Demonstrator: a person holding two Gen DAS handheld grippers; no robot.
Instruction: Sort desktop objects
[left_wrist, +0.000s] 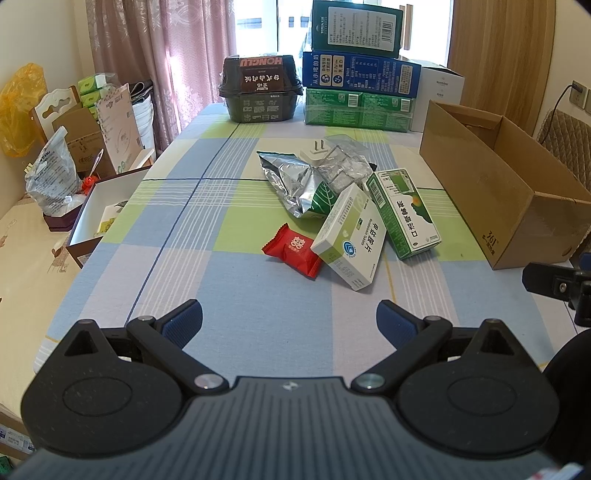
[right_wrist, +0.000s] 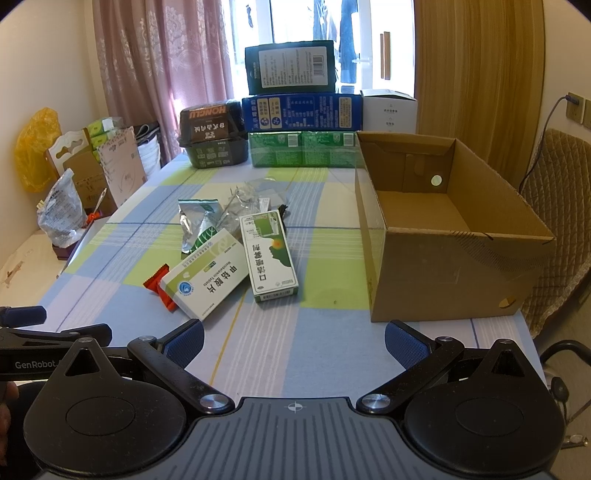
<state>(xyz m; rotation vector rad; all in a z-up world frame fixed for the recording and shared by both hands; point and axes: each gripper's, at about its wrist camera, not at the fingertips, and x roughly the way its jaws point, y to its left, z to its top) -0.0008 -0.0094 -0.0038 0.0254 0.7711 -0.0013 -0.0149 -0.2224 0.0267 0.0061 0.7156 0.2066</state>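
Note:
A small heap lies mid-table: a red candy packet, a white-and-green medicine box, a green medicine box, a crumpled foil pouch, a white plug adapter and clear plastic packaging. An open, empty cardboard box stands to their right. My left gripper hangs open above the near tablecloth, short of the candy packet. My right gripper is open too, nearer the cardboard box's front corner. Neither holds anything.
Stacked cartons, a dark food container and a white box line the far edge of the checked tablecloth. Beyond the left table edge are bags and open boxes. A padded chair stands right.

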